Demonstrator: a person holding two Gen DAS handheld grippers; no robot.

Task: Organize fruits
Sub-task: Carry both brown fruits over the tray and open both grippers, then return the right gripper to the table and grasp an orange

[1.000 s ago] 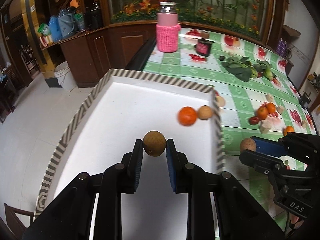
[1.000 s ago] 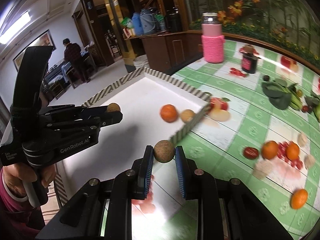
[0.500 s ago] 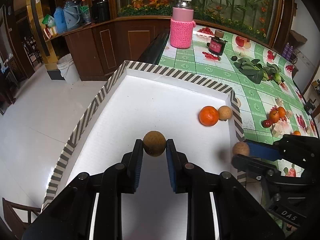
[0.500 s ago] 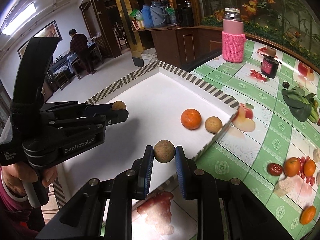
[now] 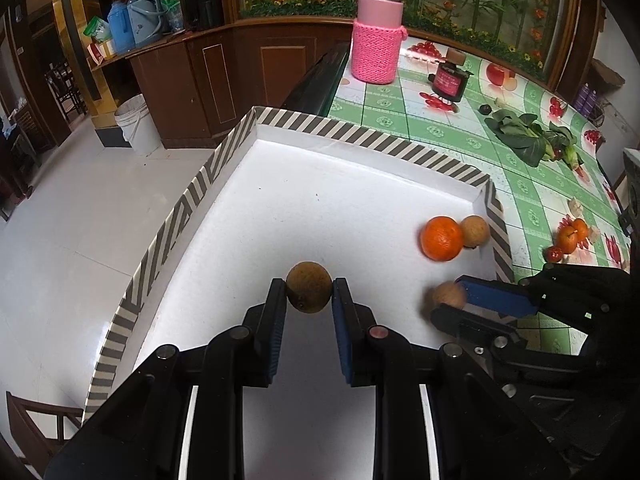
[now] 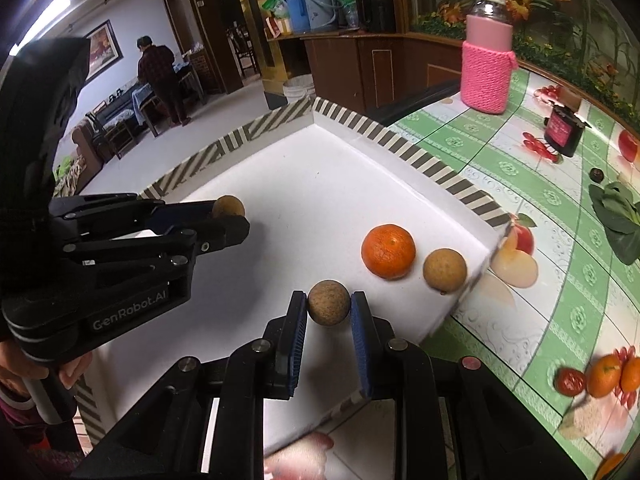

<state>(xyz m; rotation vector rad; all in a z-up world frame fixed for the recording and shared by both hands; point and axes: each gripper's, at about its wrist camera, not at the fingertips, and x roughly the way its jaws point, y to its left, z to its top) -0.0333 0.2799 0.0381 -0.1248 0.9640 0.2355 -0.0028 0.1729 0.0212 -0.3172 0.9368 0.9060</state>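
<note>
L gripper [image 5: 309, 294] clamped on brown fruit [image 5: 309, 293] over white box [image 5: 360, 140]. R gripper [image 6: 329, 309] clamped on tan fruit [image 6: 329, 303]. Orange [image 6: 388, 251], 3rd brown fruit [image 6: 445, 270] in box corner.

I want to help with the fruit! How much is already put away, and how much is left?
Done: an orange and a brown fruit already sit in the white box. In hand: the left claw and the right claw are each shut on a small brown fruit over the box, not let go yet. Left: a few small oranges and a red fruit wait on the tablecloth.
</note>
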